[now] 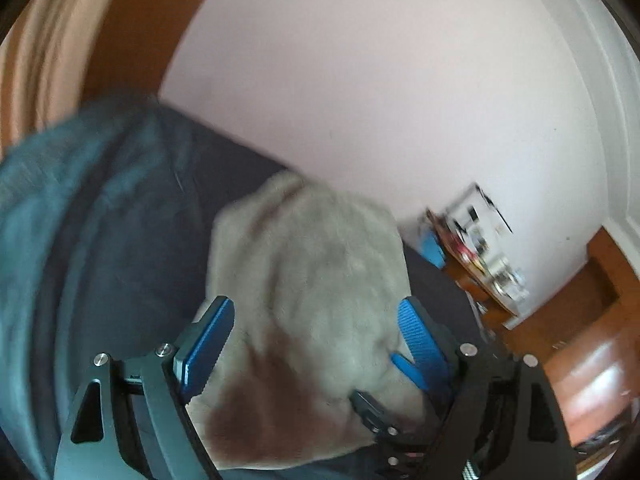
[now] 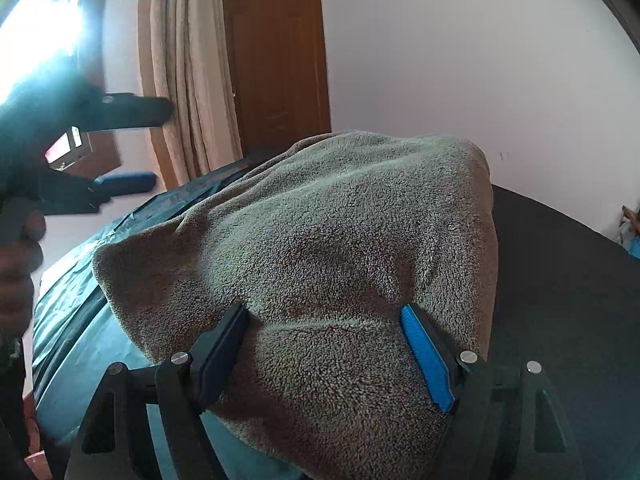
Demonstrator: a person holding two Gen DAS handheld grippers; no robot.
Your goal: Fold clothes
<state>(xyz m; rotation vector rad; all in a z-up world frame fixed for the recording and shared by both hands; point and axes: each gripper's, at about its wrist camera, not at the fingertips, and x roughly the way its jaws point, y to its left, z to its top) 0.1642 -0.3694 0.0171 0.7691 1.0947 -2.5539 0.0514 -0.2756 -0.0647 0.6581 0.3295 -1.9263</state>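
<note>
Fleecy towel [image 1: 316, 280], blurred, lower edge hidden

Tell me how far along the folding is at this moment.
Done: the brown fleece garment lies bunched into a compact mound on the dark surface, so at least one fold looks made. In hand: nothing; the right tongs straddle it open, and the left tongs hang open above. Left: flattening and finishing.
</note>
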